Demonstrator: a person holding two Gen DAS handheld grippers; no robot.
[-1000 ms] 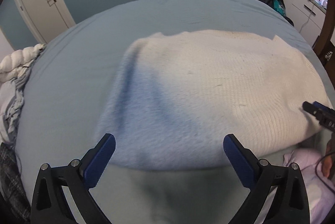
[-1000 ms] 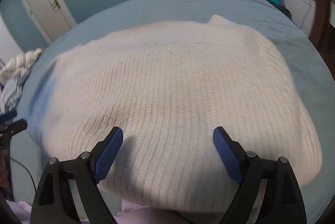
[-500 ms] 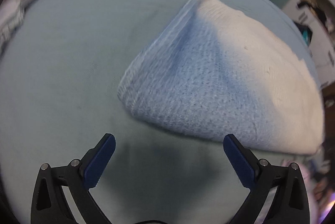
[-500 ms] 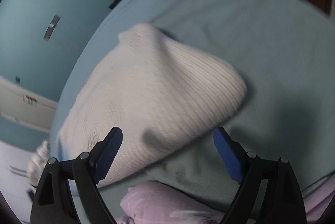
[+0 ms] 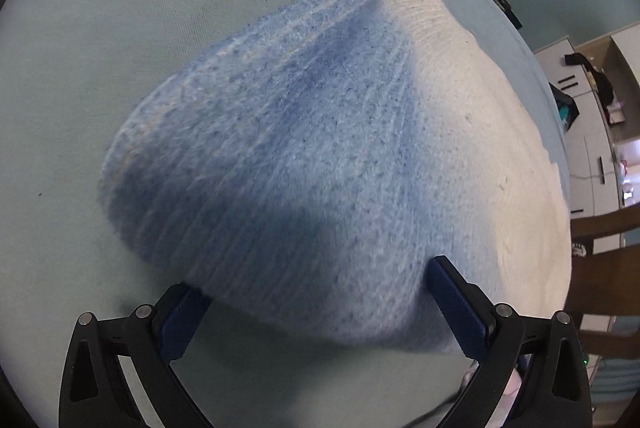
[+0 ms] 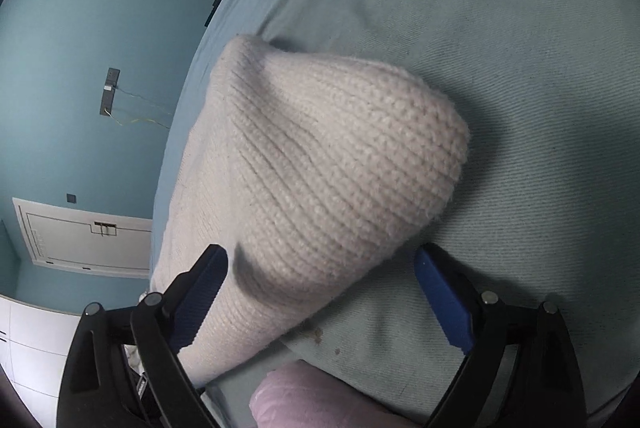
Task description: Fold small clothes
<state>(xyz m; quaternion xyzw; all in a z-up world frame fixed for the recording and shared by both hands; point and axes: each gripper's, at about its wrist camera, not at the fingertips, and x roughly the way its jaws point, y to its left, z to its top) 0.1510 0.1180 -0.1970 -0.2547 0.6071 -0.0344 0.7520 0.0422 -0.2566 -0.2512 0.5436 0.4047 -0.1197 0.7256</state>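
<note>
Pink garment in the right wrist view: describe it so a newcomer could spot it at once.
Start at the pale teal bed. Near its near edge lies a knit sweater. Just below it, between the open fingers of the right gripper, is the pink garment: smooth and lilac-pink, where the sweater is cream and ribbed.

Both feeds evenly lit on my end, soft indoor light, no glare. Left wrist: the knit sweater (image 5: 320,156) is motion-smeared, its near side in bluish shade, far side brighter cream. Right wrist is sharper; I can read the knit ribs. The sweater throws a dark shadow on the bed sheet (image 6: 520,68) at its right. Heavy fisheye bending, black vignette in the corners. Pink garment (image 6: 312,400) at bottom is soft.
</note>
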